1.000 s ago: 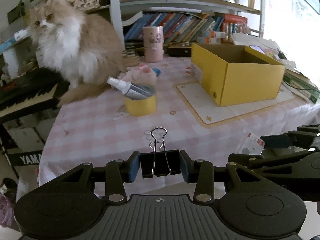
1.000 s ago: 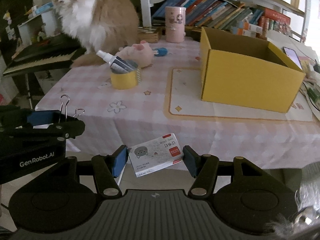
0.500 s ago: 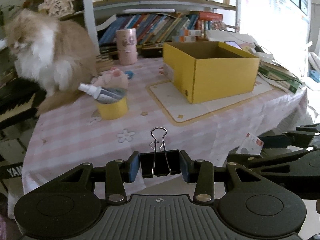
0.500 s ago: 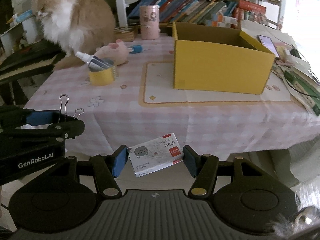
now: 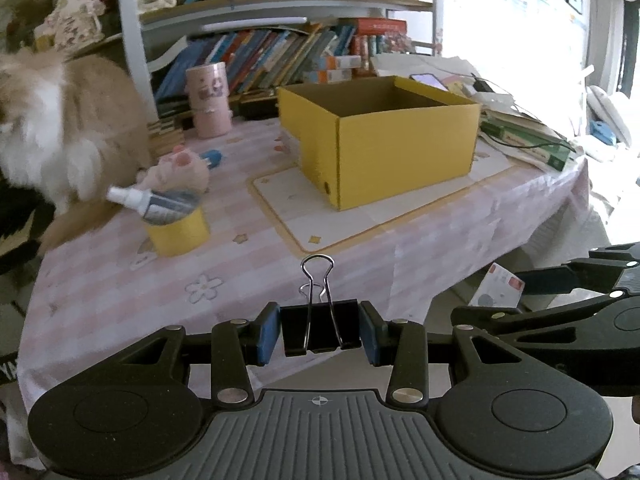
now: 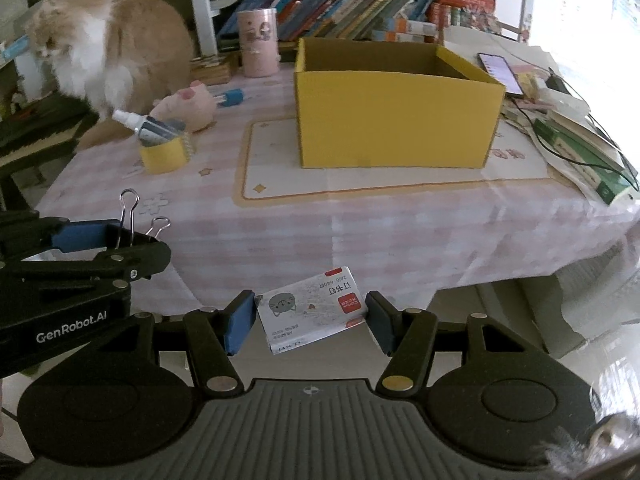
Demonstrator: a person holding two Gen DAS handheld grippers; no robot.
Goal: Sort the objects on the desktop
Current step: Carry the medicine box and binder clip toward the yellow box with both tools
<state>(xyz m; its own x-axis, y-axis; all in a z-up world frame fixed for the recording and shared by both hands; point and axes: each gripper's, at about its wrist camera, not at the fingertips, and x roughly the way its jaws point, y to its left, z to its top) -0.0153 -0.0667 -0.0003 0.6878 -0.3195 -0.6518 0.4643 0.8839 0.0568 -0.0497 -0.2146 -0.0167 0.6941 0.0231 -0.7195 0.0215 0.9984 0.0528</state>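
Observation:
My left gripper (image 5: 319,334) is shut on a black binder clip (image 5: 319,330), held off the table's near edge; it also shows in the right wrist view (image 6: 120,236). My right gripper (image 6: 311,322) is shut on a small white staple box (image 6: 312,314), also held off the table's front edge; the box shows in the left wrist view (image 5: 496,290). An open yellow cardboard box (image 6: 394,108) stands on a mat (image 6: 280,180) on the table, beyond both grippers. A yellow tape roll (image 5: 178,228) with a spray bottle (image 5: 148,202) lying across it sits at the left.
A fluffy cat (image 6: 108,48) sits at the table's far left corner. A pink pig toy (image 6: 188,106), a blue item (image 6: 230,98) and a pink cylinder (image 6: 258,42) stand behind. Books, cables and a phone (image 6: 498,68) crowd the right. A piano keyboard (image 6: 32,136) is left.
Both grippers have drawn back from the table and swung right, still holding their objects. The cat has turned its head down and to the left.

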